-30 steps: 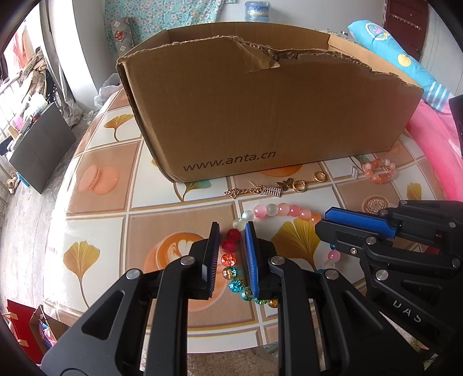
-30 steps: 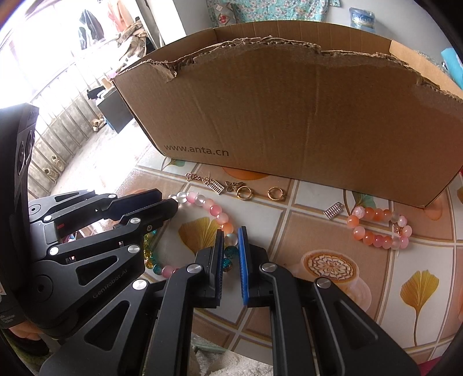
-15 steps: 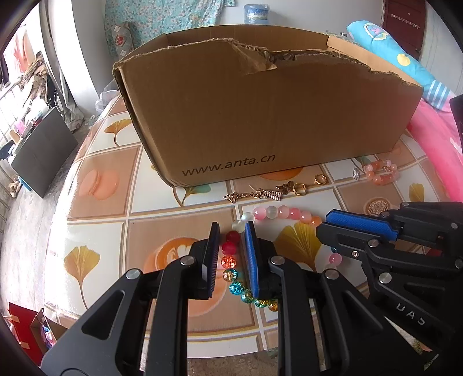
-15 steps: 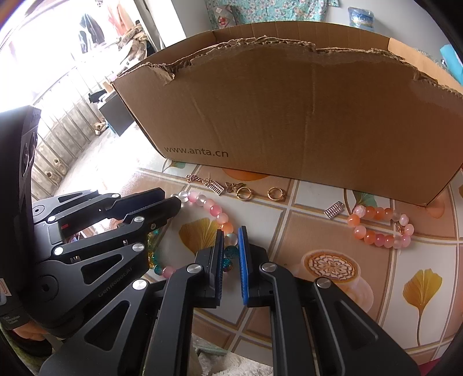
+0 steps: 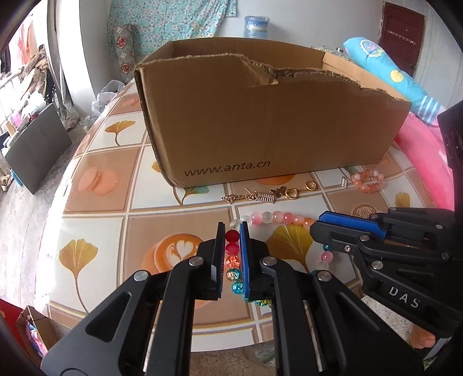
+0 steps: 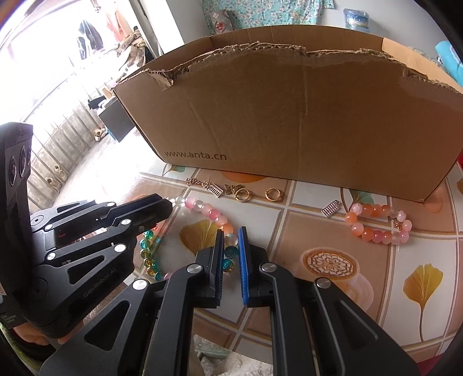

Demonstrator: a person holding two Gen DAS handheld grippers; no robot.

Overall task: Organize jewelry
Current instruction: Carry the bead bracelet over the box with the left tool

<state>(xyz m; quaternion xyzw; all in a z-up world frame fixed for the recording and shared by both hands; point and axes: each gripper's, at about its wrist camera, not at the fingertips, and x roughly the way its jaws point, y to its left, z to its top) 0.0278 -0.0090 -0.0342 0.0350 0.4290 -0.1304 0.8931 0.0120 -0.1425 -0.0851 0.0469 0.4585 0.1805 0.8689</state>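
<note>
Necklace (image 5: pixel 231 251) time: left gripper (image 5: pixel 232 232) closing tighter on the red beads than a second ago, right gripper (image 6: pixel 230 237) pinching the teal end, so I reckon I'm lifting it toward the box (image 5: pixel 275 121) next

The cardboard box (image 5: pixel 269 121) hides its own inside; the bead necklace (image 5: pixel 277 217) runs partly under both claws

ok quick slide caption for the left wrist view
Left gripper closing on a multicolored bead necklace before a torn cardboard box.

Blue water jug (image 5: pixel 256 26) behind; floral curtain (image 5: pixel 173 20); patterned pillow (image 5: pixel 387 68).
</note>
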